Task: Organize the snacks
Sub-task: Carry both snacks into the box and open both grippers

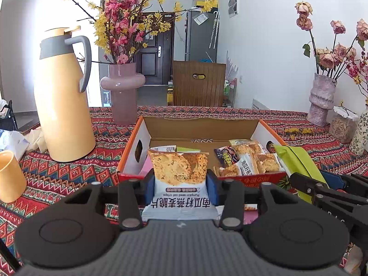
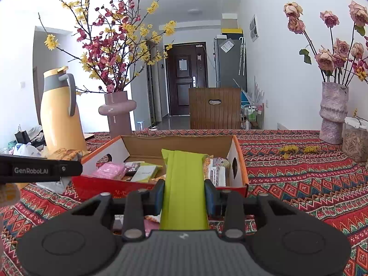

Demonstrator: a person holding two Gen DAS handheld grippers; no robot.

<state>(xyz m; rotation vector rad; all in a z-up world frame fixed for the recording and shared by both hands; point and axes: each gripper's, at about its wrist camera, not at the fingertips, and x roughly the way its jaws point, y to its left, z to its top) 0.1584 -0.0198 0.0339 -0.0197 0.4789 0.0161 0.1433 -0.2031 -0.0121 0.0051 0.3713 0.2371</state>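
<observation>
Left tool point(image 1: 180, 184) clamps an oat-crisp packet point(image 1: 180, 174) — right tool point(image 2: 185, 197) clamps a green packet point(image 2: 184, 184) — before the box point(image 2: 239, 161).

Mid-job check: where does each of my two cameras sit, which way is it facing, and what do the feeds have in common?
Left wrist: sits on the left gripper, looking along its fingers over the open cardboard box; its pads clamp a white oat-crisp cookie packet, and the right gripper enters at right.
Right wrist: sits on the right gripper, facing the same box; it clamps a plain lime-green packet, and the left gripper enters at left.
Shared: box, yellow thermos jug, pink glass vase, patterned red tablecloth.
</observation>
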